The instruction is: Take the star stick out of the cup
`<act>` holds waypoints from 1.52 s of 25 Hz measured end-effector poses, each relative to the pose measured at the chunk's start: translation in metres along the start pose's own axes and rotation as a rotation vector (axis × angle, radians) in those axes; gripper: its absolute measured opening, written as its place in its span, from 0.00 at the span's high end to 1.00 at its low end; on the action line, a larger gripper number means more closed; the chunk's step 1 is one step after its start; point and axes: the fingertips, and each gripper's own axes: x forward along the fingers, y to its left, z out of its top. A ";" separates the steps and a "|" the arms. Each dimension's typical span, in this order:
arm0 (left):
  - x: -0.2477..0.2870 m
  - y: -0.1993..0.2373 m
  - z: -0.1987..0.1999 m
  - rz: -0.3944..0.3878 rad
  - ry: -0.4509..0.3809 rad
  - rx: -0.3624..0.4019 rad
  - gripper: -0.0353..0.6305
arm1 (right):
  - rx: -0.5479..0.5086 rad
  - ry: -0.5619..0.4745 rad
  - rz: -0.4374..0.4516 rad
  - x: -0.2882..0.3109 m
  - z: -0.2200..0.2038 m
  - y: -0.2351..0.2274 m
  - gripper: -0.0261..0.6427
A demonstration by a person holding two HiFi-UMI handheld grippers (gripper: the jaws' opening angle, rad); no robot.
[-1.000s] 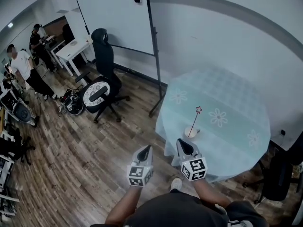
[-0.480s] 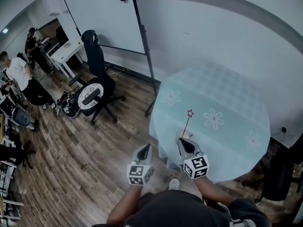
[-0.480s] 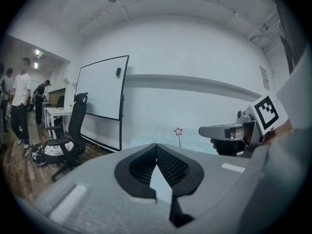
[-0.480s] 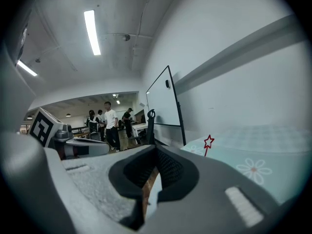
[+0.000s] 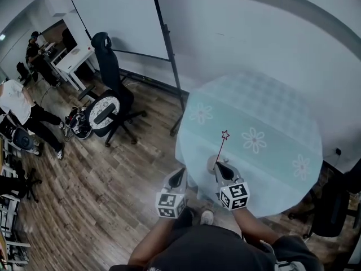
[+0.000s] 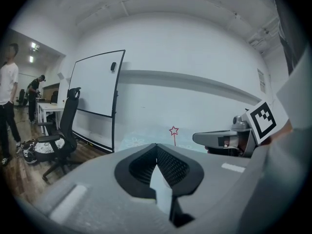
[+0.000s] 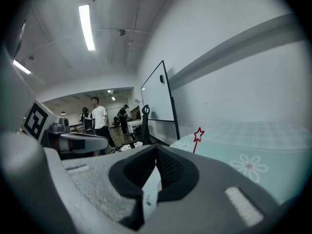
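A thin red star stick (image 5: 225, 135) stands tilted in a small white cup (image 5: 211, 163) near the front edge of a round table (image 5: 271, 112) with a pale teal daisy cloth. My right gripper (image 5: 219, 165) is shut and empty. It hovers just in front of the cup and hides most of it. My left gripper (image 5: 179, 173) is also shut and empty, off the table's left edge over the floor. The star (image 6: 173, 130) shows past the left gripper (image 6: 156, 145). The star (image 7: 198, 134) sits ahead and to the right of the right gripper (image 7: 156, 147).
A whiteboard on a stand (image 5: 121, 16) is behind the table to the left. Two black office chairs (image 5: 107, 103) stand on the wood floor. People (image 5: 17, 103) and a white desk (image 5: 73, 52) are at far left. A dark chair (image 5: 333, 208) stands right of the table.
The table and cup have drawn closer to me. My right gripper now reaches the cup and covers it. The person at left has bent over and moved.
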 end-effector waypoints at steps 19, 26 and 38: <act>0.060 0.034 -0.012 -0.052 0.066 -0.007 0.94 | -0.011 0.085 -0.147 0.042 -0.025 -0.054 0.96; 0.079 0.040 -0.028 -0.075 0.092 -0.027 0.94 | -0.005 0.148 -0.167 0.060 -0.041 -0.062 0.92; 0.088 0.050 -0.038 -0.095 0.116 -0.027 0.94 | 0.040 0.243 -0.229 0.083 -0.059 -0.084 0.84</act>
